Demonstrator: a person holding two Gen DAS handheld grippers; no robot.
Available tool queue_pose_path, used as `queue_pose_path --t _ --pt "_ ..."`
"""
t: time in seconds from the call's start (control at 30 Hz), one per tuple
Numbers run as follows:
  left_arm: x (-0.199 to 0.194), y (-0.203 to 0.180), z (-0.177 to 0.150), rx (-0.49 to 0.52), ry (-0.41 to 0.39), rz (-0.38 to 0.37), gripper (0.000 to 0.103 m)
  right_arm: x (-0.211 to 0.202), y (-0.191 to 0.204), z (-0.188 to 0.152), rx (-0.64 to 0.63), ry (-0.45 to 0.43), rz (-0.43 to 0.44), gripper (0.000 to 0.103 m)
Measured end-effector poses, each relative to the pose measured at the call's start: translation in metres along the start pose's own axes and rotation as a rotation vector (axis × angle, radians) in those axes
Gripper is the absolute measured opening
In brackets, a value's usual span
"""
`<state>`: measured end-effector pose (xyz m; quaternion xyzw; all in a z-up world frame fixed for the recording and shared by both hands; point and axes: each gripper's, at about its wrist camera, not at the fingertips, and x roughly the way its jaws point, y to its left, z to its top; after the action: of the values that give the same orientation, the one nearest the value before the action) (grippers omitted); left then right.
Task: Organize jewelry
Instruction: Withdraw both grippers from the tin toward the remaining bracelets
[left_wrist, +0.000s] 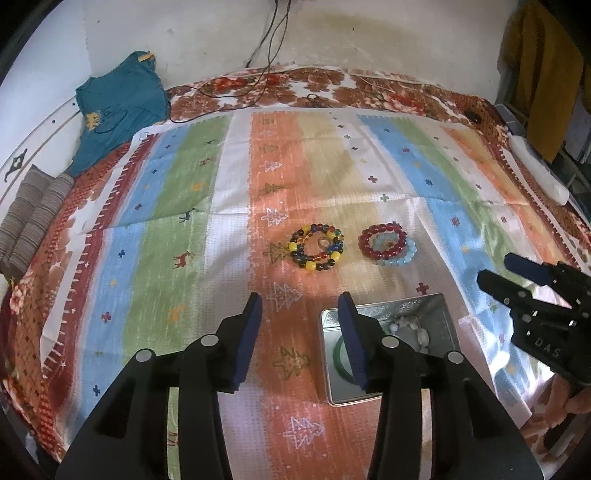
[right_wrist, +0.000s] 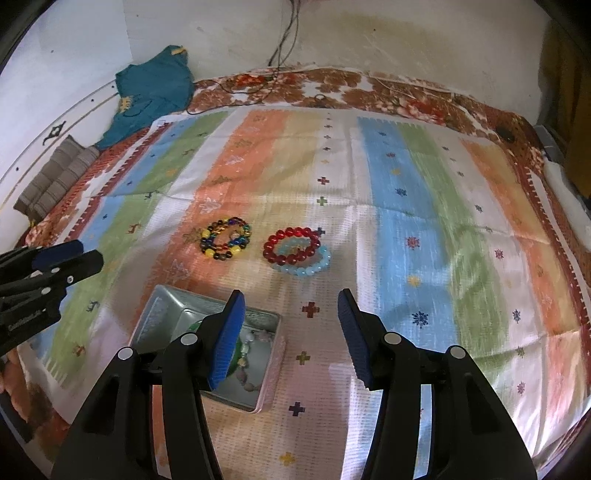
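Plainly, a pause between picks, both tools empty over the bed.
Left hand-held gripper (left_wrist: 301, 339): jaws spread with nothing between the blue pads; it hangs tilted down over the striped cloth, its right-hand finger crossing in front of the tin, likely because something was to be dropped there.
Right hand-held gripper (right_wrist: 291, 338): also spread and empty, tilted down on the other side of the tin, its left finger overlapping the tin's rim in its own view; a person's fingers show below it in the left view.
Metal tin (left_wrist: 437, 308): open, lying on the cloth between the two grippers, close to the person so it serves as the collecting box; a green bangle (left_wrist: 338, 354) and a pale beaded piece (left_wrist: 412, 328) already lie inside.
Multicolour bead bracelet (left_wrist: 317, 248): coiled flat on the orange stripe, beyond the tin, apart from it, not yet gathered.
Red bead bracelet (left_wrist: 384, 240): just beside the multicolour one, resting partly on top of a light blue bead bracelet (left_wrist: 400, 258); stacked, so the red one would need lifting first, I judge.
Striped cloth (left_wrist: 166, 221): spread over the floral bed cover as a work surface.
Progress: partway, by my reckoning; three pieces remain outside the tin.
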<state>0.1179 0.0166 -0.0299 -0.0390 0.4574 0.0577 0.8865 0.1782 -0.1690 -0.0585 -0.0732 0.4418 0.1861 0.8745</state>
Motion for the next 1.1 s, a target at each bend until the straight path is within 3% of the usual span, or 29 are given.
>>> queue_pose_path --t 0.37,0.6,0.73,1.1 --pt "0.005 -0.002 0.002 0.003 0.003 -0.004 0.055 0.008 -0.005 0.003 0.02 0.015 -0.001 0.068" --pt "0.009 -0.004 0.006 0.015 0.0 -0.019 0.059 0.01 -0.009 0.006 0.042 0.011 0.011 0.07" --pt "0.013 -0.005 0.008 0.001 0.008 -0.069 0.061 0.014 -0.007 0.008 0.032 0.016 0.001 0.07" --pt "0.031 -0.01 0.016 0.064 0.01 -0.04 0.063 0.031 -0.005 0.019 -0.012 0.03 -0.032 0.075"
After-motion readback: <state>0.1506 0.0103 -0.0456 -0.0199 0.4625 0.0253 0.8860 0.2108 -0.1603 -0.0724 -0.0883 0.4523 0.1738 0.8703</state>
